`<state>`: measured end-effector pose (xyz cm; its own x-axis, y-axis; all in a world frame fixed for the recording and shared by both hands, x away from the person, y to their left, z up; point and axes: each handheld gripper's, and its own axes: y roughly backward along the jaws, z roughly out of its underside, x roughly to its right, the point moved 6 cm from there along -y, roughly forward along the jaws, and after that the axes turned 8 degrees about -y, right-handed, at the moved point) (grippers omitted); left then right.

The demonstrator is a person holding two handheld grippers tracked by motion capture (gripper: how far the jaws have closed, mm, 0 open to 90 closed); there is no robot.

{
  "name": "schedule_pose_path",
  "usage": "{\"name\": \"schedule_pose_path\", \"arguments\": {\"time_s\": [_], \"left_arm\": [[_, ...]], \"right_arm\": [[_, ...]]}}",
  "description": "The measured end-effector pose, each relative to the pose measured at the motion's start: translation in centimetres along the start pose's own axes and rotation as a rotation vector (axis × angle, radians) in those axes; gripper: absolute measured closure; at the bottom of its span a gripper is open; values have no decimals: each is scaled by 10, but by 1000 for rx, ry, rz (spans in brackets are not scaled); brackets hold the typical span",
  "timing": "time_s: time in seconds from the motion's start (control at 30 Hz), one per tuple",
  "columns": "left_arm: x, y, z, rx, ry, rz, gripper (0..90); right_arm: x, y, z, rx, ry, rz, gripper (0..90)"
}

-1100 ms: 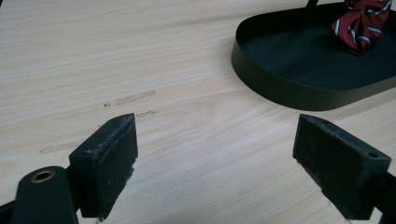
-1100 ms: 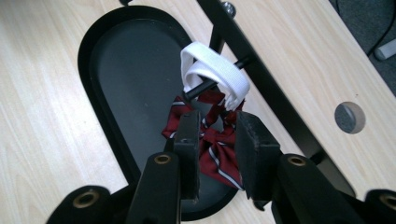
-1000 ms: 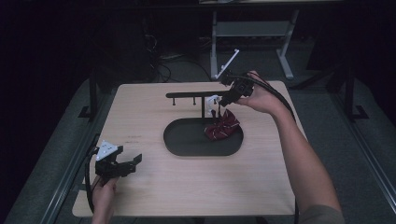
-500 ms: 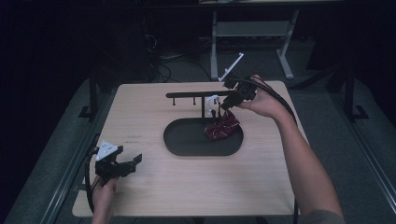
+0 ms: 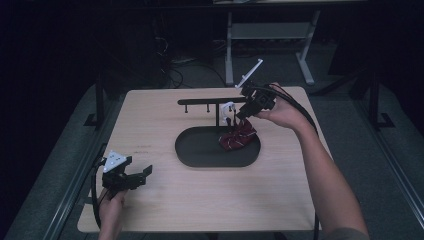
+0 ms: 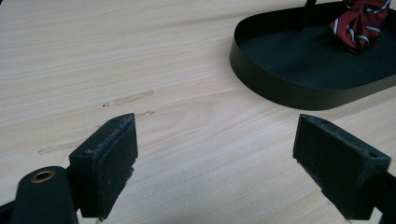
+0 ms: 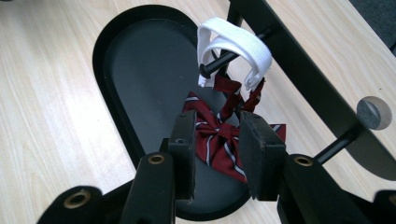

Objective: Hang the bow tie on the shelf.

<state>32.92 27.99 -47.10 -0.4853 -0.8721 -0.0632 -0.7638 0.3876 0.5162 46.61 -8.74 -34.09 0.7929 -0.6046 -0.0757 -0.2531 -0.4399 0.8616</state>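
Table [image 5: 165,200] evenly lit; dark, dim surroundings.

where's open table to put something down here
Bare wood lies between the left gripper and the black oval tray, and along the near edge of the light wooden table. Crowded: the tray's right end, with the red striped bow tie, black peg rack and right gripper.

The room is dark, with light falling chiefly on a pale wood-grain table [image 5: 165,210]. Grey carpeted floor [image 5: 385,165] surrounds it. Behind stands a grey metal-framed stand [image 5: 270,31], with a tangle of cables [image 5: 172,67] on the floor beside it.
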Motion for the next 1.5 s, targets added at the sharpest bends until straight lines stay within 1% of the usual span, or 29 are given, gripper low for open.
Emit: {"name": "schedule_pose_path", "arguments": {"time_s": [0.43, 0.53, 0.7, 1.07, 1.27, 1.3, 1.43, 1.5], "left_arm": [[1, -1, 0, -3, -4, 0, 136], [1, -1, 0, -4, -5, 1, 136], [2, -1, 0, -6, -7, 3, 136], [2, -2, 1, -12, -12, 2, 136], [1, -1, 1, -10, -11, 2, 135], [1, -1, 1, -10, -9, 1, 136], [1, -1, 1, -11, -10, 1, 136], [1, -1, 1, -11, -9, 1, 135]], "right_arm": [[-1, 2, 9, 12, -3, -14, 655], [-3, 2, 11, 18, -4, -24, 654], [-4, 1, 16, 16, -11, -27, 651], [-8, 2, 20, 29, -4, -36, 647], [-9, 1, 25, 39, -14, -48, 647], [-8, 1, 26, 39, -10, -45, 647], [-9, 2, 30, 45, -28, -56, 643], [-8, 2, 32, 51, -24, -56, 642]]}}
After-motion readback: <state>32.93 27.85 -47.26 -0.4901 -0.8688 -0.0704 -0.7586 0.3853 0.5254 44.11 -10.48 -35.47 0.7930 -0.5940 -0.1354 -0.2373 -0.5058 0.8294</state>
